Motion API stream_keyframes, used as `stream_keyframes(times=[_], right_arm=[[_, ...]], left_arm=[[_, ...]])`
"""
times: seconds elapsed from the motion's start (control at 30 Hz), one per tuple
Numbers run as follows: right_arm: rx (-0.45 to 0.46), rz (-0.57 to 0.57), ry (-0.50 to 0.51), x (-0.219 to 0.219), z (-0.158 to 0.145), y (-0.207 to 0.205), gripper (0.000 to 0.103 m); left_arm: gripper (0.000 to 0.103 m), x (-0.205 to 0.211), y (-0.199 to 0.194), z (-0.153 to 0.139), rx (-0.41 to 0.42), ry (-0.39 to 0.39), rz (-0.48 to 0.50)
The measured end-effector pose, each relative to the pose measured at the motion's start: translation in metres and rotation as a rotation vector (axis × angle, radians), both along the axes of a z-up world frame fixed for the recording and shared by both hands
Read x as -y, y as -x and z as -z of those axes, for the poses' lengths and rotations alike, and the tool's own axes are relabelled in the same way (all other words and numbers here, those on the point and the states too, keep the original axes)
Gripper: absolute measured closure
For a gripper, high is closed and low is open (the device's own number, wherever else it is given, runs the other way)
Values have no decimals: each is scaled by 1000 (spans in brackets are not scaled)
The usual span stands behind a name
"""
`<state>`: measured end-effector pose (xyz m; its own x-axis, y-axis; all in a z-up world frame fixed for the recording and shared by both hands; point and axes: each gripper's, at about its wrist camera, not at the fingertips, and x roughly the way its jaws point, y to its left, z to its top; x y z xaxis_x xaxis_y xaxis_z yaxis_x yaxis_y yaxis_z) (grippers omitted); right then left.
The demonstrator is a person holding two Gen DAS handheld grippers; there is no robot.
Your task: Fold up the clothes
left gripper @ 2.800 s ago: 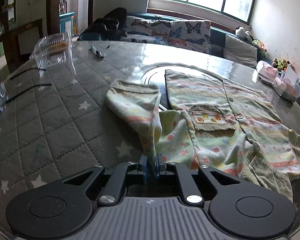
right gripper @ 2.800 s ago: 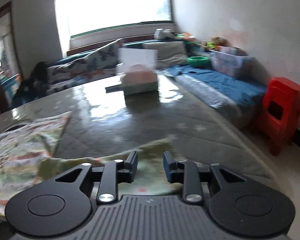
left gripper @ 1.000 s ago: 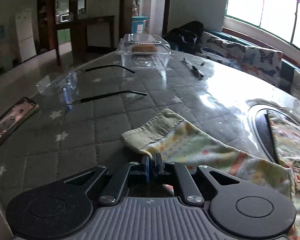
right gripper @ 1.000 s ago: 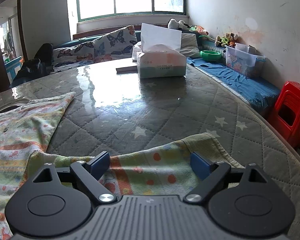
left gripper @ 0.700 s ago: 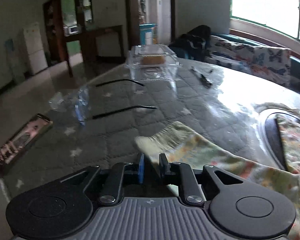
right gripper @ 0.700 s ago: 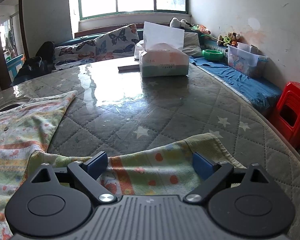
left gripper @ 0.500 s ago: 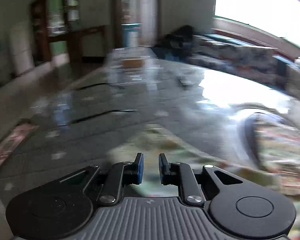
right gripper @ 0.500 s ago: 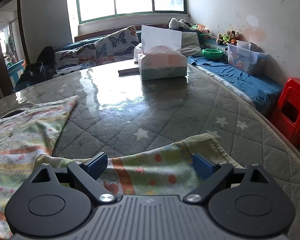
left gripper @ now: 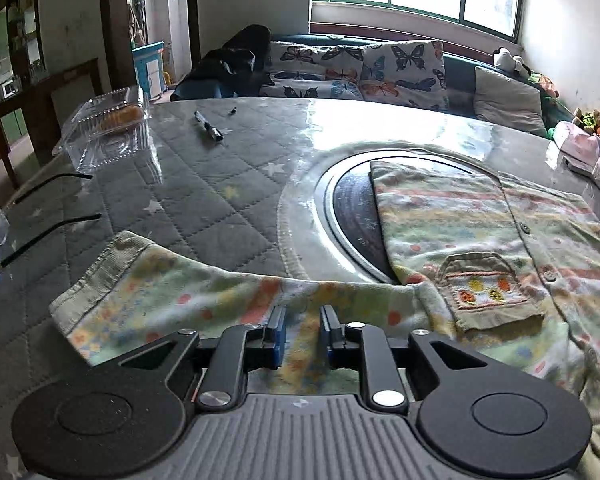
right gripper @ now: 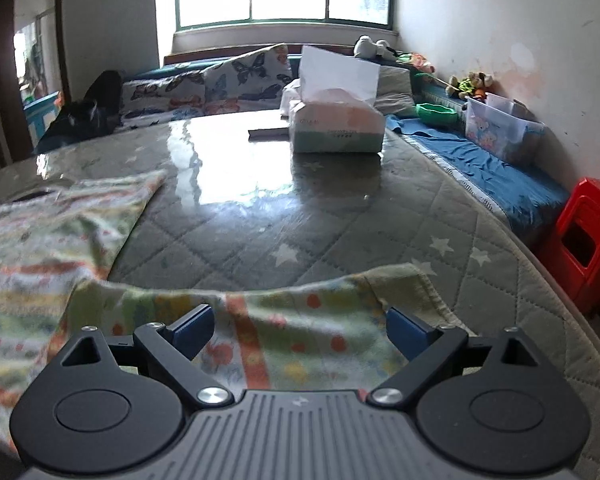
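Note:
A small pastel printed shirt point(left gripper: 460, 216) with a chest pocket lies button-side up on the quilted grey table. Its left sleeve point(left gripper: 148, 296) is spread flat toward the left, ribbed cuff at the end. My left gripper point(left gripper: 302, 330) hovers over the sleeve near the shoulder, its jaws opening, the fabric lying below the narrow gap and not pinched. In the right wrist view the other sleeve point(right gripper: 300, 320) lies flat with its cuff to the right. My right gripper point(right gripper: 300, 326) stands wide open just above that sleeve, with nothing held.
A clear plastic food box point(left gripper: 108, 132), a pair of glasses point(left gripper: 4, 224) and a pen point(left gripper: 208, 128) lie at the left. A round inset point(left gripper: 352, 216) sits under the shirt. A tissue box point(right gripper: 336, 120) stands farther back. Beyond the right table edge stands a red stool point(right gripper: 584, 236).
My left gripper let go of the sleeve cuff, its jaws parted, and it swung right along the sleeve toward the shirt body. The right gripper stayed wide open over its sleeve.

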<state>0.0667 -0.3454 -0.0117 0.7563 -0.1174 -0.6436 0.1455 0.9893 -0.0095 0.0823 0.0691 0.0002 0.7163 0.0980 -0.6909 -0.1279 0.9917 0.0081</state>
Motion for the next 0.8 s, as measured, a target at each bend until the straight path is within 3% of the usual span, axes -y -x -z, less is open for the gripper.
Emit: stream_keyframes(times=[0.13, 0.37, 0.6, 0.8], right_arm=[[-1, 15, -7, 4, 2, 5, 8], [13, 48, -3, 14, -1, 19, 9], [20, 97, -4, 28, 0, 25, 11], [39, 143, -28, 43, -2, 35, 20]], left_arm=[[73, -9, 2, 3, 4, -37, -37], [73, -10, 11, -5, 9, -22, -37], [59, 17, 19, -20, 44, -6, 46], [51, 43, 20, -21, 39, 7, 116]])
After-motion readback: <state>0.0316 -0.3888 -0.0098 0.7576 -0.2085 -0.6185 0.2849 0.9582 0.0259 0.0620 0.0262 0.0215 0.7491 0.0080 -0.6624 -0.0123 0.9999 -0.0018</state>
